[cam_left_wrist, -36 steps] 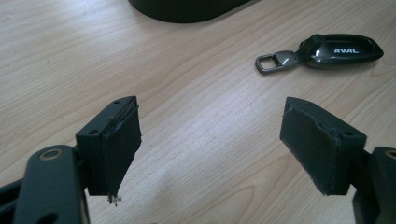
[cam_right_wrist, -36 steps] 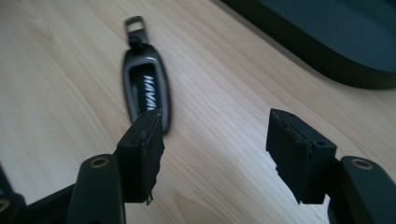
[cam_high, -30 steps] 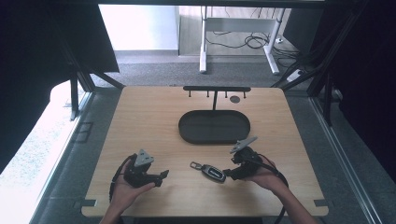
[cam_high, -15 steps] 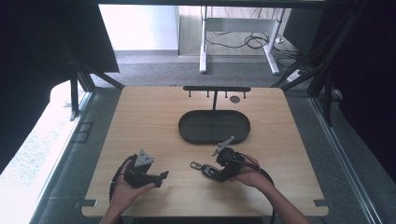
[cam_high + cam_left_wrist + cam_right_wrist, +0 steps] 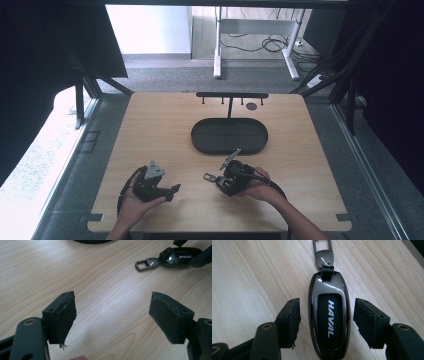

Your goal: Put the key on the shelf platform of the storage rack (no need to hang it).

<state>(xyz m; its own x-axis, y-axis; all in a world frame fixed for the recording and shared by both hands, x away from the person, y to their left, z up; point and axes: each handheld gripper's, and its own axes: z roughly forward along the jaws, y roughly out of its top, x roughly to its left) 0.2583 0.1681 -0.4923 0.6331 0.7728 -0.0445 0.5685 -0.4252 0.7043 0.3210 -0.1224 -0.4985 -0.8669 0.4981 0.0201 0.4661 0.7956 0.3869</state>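
Observation:
A glossy dark key fob [image 5: 329, 322] with white HAVAL lettering lies flat on the wooden table, its metal clasp [image 5: 323, 255] pointing away. My right gripper [image 5: 328, 312] straddles the fob, open, with a gap between each pad and the fob's sides. In the high view the right gripper [image 5: 225, 182] sits low over the fob at the front middle, and the clasp [image 5: 210, 177] pokes out to its left. My left gripper [image 5: 112, 312] is open over bare wood with nothing between its pads. It rests at the front left [image 5: 172, 190], and the fob [image 5: 183, 257] lies beyond it.
A black oval tray [image 5: 200, 140] stands at the table's middle, behind both grippers. Behind it rises a black rack with hooks [image 5: 231, 95], with a small dark disc [image 5: 251, 106] beside it. The table's front edge is close under the hands.
My right gripper has moved left and down, from beside the key fob to straddling it. The left gripper has stayed in place.

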